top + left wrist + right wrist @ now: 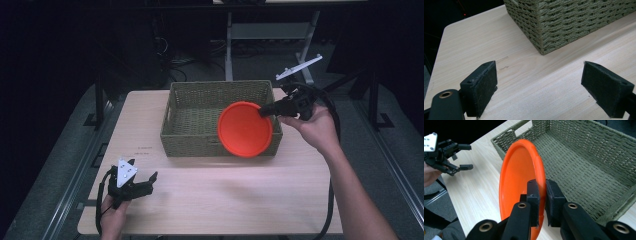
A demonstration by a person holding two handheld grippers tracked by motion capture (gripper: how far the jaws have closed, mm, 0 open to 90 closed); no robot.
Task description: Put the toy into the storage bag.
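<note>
bright orange plate (245,129), green woven basket (200,107) w/ criss-cross pattern, light wood table (225,200) w/ thin grain lines, black grippers (134,185), grey plate on top, black cables

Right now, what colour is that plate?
Bright orange plate, clearest in the right gripper view.

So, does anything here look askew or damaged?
No damage shows. The orange plate stands on edge rather than flat, held by its rim in the right claw at the front right of the woven basket.
</note>
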